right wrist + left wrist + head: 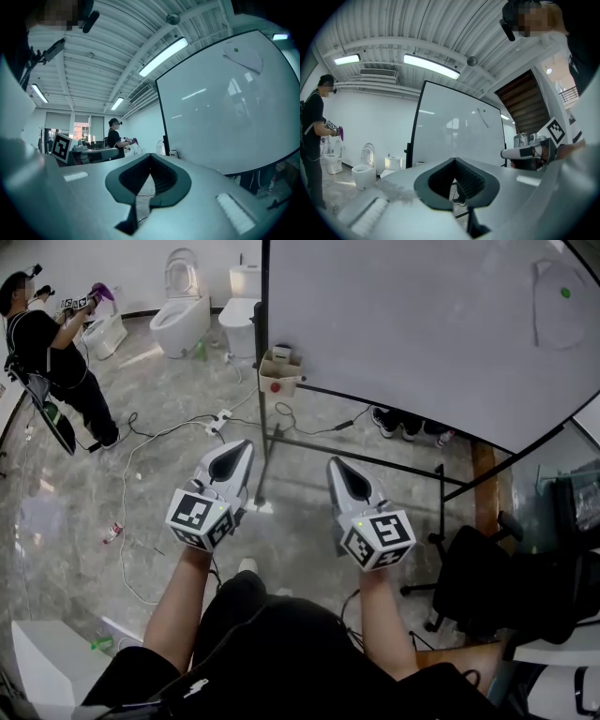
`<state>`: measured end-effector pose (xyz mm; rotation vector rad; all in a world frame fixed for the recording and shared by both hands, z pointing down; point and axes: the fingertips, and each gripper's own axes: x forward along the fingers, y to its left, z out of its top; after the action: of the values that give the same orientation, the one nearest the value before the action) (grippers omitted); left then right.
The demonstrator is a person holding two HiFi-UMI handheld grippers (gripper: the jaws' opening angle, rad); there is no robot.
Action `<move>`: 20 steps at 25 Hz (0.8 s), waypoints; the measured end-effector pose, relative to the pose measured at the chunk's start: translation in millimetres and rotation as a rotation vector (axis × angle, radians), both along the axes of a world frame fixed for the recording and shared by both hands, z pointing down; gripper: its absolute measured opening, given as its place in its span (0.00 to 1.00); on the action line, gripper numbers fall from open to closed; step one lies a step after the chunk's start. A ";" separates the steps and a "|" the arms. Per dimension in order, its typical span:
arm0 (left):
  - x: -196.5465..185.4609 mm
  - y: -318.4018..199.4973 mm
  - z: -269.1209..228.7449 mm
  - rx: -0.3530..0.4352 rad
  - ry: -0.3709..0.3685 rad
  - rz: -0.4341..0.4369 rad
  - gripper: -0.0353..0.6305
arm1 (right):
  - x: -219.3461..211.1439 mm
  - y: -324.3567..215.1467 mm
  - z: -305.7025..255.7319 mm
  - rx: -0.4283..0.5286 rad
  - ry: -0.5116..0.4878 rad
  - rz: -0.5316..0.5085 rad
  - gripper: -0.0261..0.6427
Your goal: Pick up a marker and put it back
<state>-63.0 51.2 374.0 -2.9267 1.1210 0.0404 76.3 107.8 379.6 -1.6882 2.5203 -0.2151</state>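
The whiteboard (422, 324) fills the upper right of the head view. It leans on its stand, and its lower edge runs from about 10 o'clock to 4 o'clock across the picture. Below it, over the floor (141, 484), the left tool (244, 444) and right tool (334, 465) are held side by side, level, both pointing toward 12 o'clock. Each has its jaws together with nothing between them, and each tool's own view shows the same.

No marker can be picked out with certainty. The likeliest spot is the small open box (280, 368) at the board's lower left corner. A red item (275, 386) just beneath it is too small to identify. The box lies at roughly 12 to 1 o'clock from the left tool and 11 o'clock from the right tool, well apart from both, with the left slightly nearer. A marker there would probably lie along the board's edge, so the left tool seems better placed to reach it.
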 end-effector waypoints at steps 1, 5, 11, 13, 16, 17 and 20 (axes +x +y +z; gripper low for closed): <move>0.6 -2.0 -0.8 0.001 0.000 -0.001 0.06 | 0.7 -3.1 0.0 -0.001 -0.003 0.000 0.05; 0.7 -13.8 1.4 0.004 0.012 0.004 0.06 | 0.3 -13.7 2.0 -0.005 0.009 -0.001 0.05; 1.0 -49.7 6.9 0.000 0.014 0.027 0.06 | -2.8 -45.8 11.2 -0.024 0.034 0.020 0.05; -0.9 -66.2 11.0 0.002 0.013 0.038 0.06 | -5.0 -60.9 10.9 -0.027 0.038 0.028 0.05; -5.1 -92.3 12.9 -0.002 0.011 0.045 0.06 | -10.6 -87.0 7.7 -0.025 0.042 0.031 0.05; -6.0 -100.6 13.0 -0.005 0.008 0.047 0.06 | -12.1 -95.5 7.1 -0.027 0.043 0.033 0.05; -7.2 -125.2 11.7 -0.006 0.000 0.061 0.06 | -15.6 -119.4 5.2 -0.030 0.045 0.042 0.05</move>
<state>-70.2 -74.1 385.7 -2.9650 1.0337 0.0374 60.8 -11.6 384.8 -1.7747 2.5229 -0.2157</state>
